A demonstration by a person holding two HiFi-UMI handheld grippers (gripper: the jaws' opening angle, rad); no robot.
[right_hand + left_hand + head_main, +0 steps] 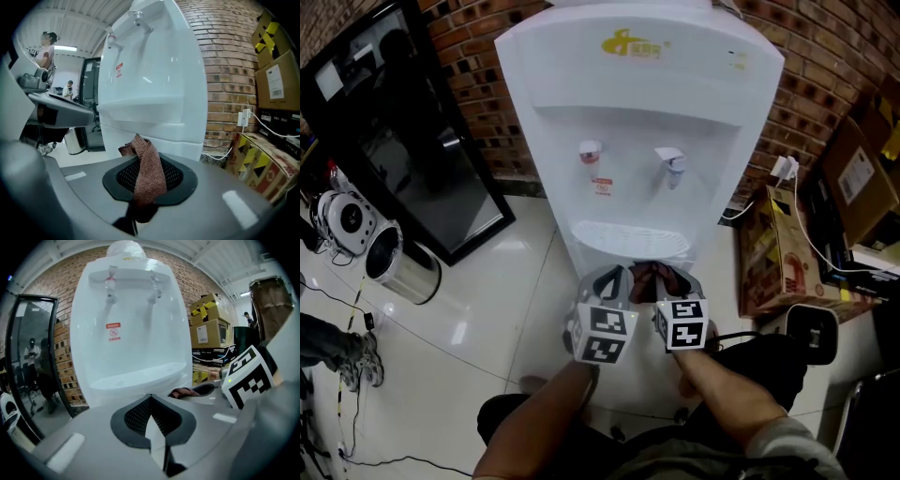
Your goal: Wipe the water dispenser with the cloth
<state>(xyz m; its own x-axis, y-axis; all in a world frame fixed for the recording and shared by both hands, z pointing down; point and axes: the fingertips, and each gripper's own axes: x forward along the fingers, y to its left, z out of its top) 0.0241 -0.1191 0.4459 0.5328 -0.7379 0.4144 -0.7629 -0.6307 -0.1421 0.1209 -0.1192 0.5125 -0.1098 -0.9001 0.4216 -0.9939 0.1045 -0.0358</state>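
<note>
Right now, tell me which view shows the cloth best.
The right gripper view: the brown cloth fills the middle, weave clear, pinched by the right gripper. The head view shows only a dark scrap of it; the left gripper view, a small fold.

The water dispenser [637,122] is smooth, glossy white plastic, the cloth [149,168] in front of it a rough brown weave, the floor [487,319] beneath it shiny tile, the wall [478,84] behind it coarse matt brick, and the bin [397,269] to its left brushed metal.
</note>
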